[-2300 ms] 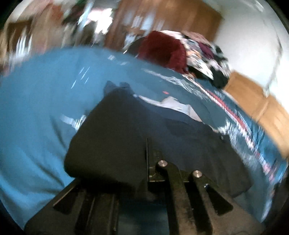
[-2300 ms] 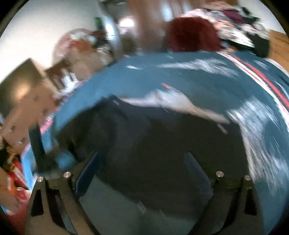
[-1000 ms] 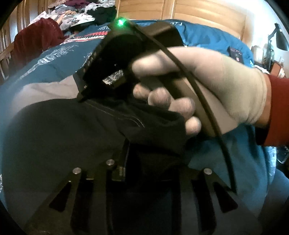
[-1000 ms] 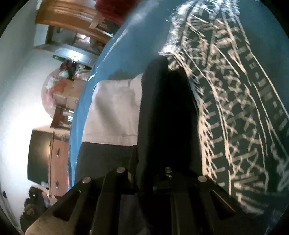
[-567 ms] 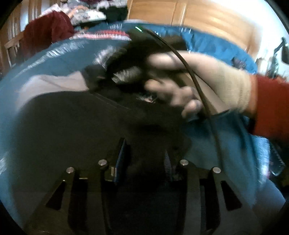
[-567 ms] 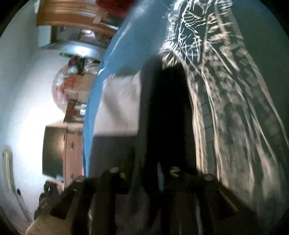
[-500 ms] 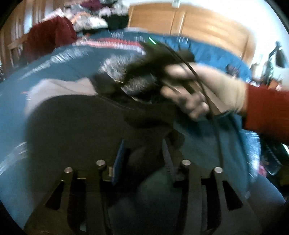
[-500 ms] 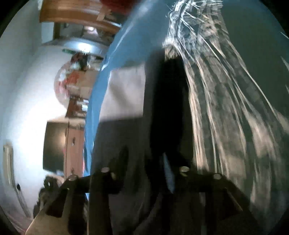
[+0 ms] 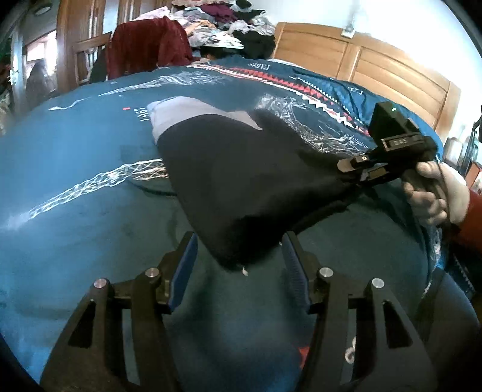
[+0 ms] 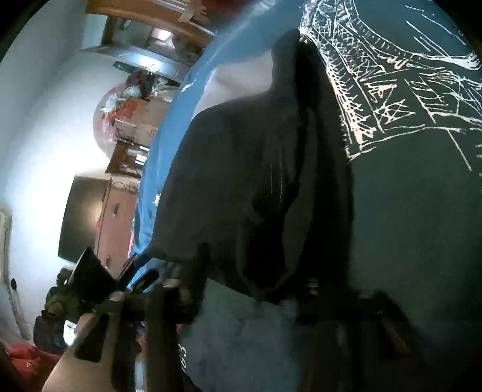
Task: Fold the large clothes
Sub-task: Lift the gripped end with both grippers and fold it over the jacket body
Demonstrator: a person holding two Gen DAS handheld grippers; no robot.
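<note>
Between the spread blue-padded fingers of the left gripper (image 9: 239, 259) hangs a soft corner of the dark garment (image 9: 241, 181), unheld. It drapes over a pale grey piece (image 9: 180, 113) on the teal patterned bedspread (image 9: 75, 193). To the right, the right gripper (image 9: 351, 169), in a gloved hand (image 9: 433, 196), pinches the matte fabric's other edge, jaws closed.

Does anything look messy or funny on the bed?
Yes. The black garment is bunched and lopsided, not flat; a pale layer pokes out at its far end. Behind the bed, a heap of clothes is piled up untidily.
</note>
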